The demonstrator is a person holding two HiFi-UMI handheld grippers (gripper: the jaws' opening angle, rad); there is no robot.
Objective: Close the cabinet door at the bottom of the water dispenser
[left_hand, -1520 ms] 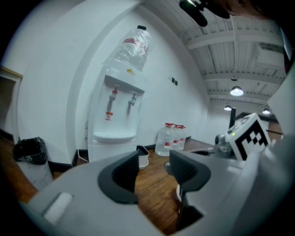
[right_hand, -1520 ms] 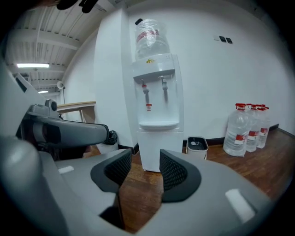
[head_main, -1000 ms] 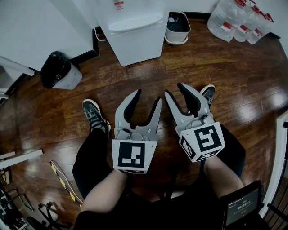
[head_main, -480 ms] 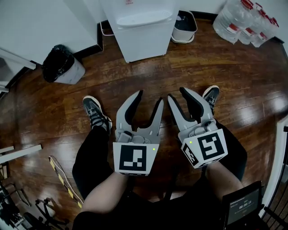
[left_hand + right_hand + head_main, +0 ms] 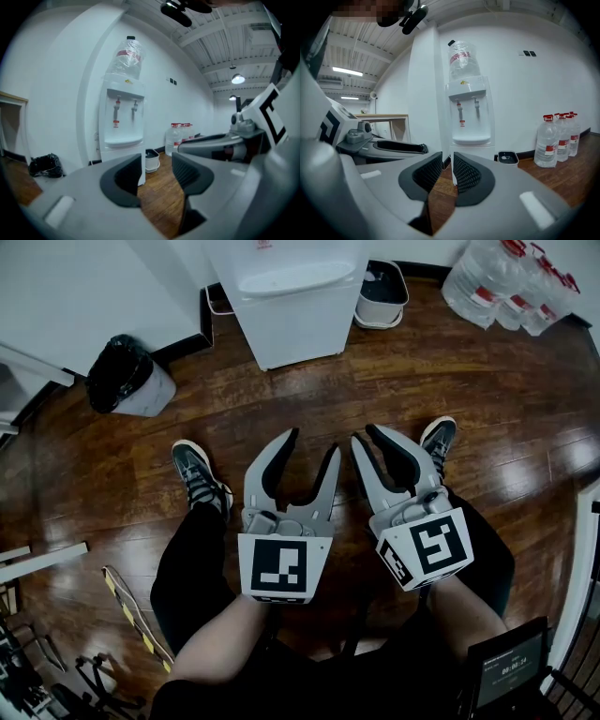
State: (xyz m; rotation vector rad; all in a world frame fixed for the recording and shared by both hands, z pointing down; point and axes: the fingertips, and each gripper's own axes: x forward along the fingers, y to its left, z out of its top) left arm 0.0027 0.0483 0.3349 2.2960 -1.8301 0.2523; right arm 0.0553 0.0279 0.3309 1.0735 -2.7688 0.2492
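wood floor (image 5: 469,409) holds a bag-lined bin (image 5: 127,382); left tongs (image 5: 311,441) spread empty, right tongs (image 5: 364,434) closing on nothing.

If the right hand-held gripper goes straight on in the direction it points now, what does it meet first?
Probably the lower front of the water dispenser, seen straight beyond the right hand-held gripper, whose jaws are closing on nothing. Only wooden floor lies between; depth is unclear.
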